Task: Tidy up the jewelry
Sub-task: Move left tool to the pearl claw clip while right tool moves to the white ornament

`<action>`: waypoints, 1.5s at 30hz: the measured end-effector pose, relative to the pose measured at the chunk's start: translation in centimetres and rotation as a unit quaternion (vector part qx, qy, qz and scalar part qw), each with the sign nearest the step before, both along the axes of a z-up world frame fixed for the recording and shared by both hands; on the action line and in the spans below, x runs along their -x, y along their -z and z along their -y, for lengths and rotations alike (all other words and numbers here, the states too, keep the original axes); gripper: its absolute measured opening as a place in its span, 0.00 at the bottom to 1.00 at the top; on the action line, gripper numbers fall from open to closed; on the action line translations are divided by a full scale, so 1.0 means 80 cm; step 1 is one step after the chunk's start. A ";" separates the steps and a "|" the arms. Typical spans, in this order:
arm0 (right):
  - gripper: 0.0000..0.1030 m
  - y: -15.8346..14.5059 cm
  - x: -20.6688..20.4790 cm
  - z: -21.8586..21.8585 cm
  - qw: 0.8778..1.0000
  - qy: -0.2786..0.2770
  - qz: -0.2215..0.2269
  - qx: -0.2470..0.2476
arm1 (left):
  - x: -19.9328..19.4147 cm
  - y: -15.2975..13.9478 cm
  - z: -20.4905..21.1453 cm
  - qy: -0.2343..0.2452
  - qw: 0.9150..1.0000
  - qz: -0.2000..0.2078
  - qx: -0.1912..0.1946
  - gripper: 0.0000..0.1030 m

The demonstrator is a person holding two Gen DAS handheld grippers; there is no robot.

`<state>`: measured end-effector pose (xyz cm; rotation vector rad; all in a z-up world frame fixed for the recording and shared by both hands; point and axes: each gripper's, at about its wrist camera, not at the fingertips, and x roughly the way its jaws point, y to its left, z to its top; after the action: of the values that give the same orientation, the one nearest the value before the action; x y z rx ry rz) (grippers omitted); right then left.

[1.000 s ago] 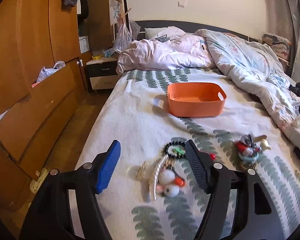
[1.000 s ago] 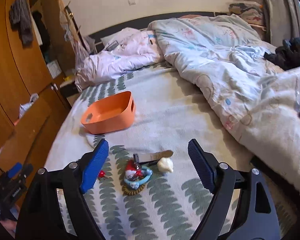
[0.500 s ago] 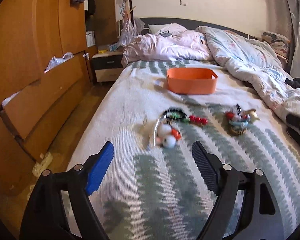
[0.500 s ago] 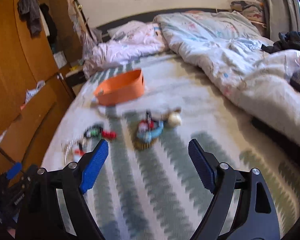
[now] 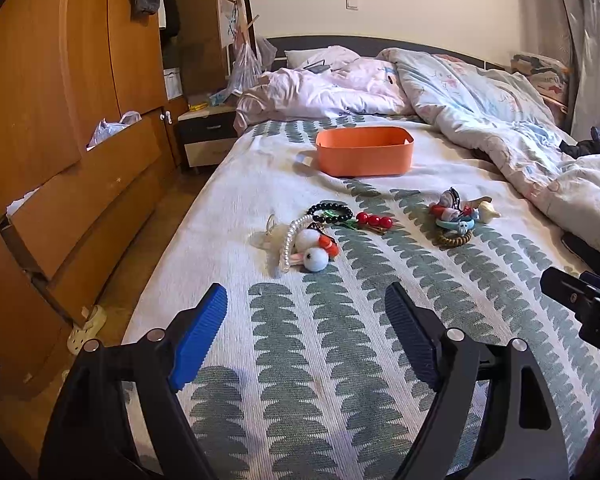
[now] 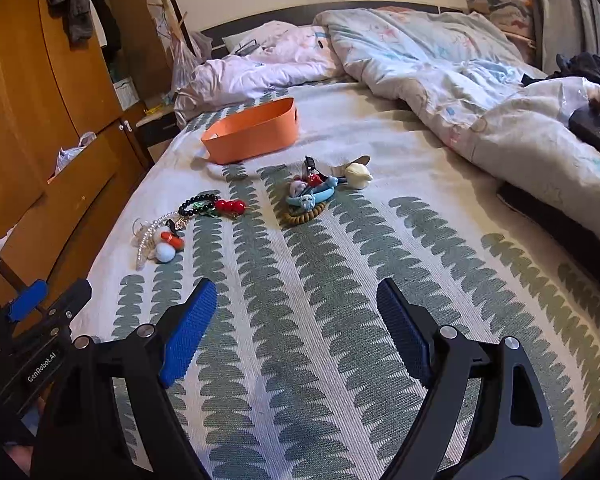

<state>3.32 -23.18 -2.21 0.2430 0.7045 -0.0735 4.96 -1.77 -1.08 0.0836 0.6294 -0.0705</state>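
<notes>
Lying in two clusters on the bedspread [image 5: 340,360], the jewelry waits ahead of both tools. The pearl pile [image 5: 306,240] with black beads [image 5: 330,213] and red beads [image 5: 374,221] sits at centre-left of the left view; the blue pile [image 5: 454,220] sits right of centre. The pearl strand runs its long axis away from the camera, roughly in line with the fingers. Beyond both, in the upper middle, stands the orange bin [image 5: 364,156], apparently empty.

The left gripper [image 5: 306,336] is spread wide, holding nothing, with the pearl pile straight ahead, so it looks nearer to that one. The right gripper [image 6: 296,326] is equally wide and empty; the blue pile [image 6: 308,196] lies dead ahead of it.
</notes>
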 end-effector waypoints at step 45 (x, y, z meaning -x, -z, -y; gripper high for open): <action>0.81 -0.024 -0.097 0.073 0.998 0.041 -0.027 -0.048 | -0.075 -0.004 -0.037 -0.007 0.999 -0.017 0.034 0.83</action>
<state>11.06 -29.06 -0.32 0.3635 0.7519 -0.1255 11.00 1.18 -0.79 0.0134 0.6600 -0.0803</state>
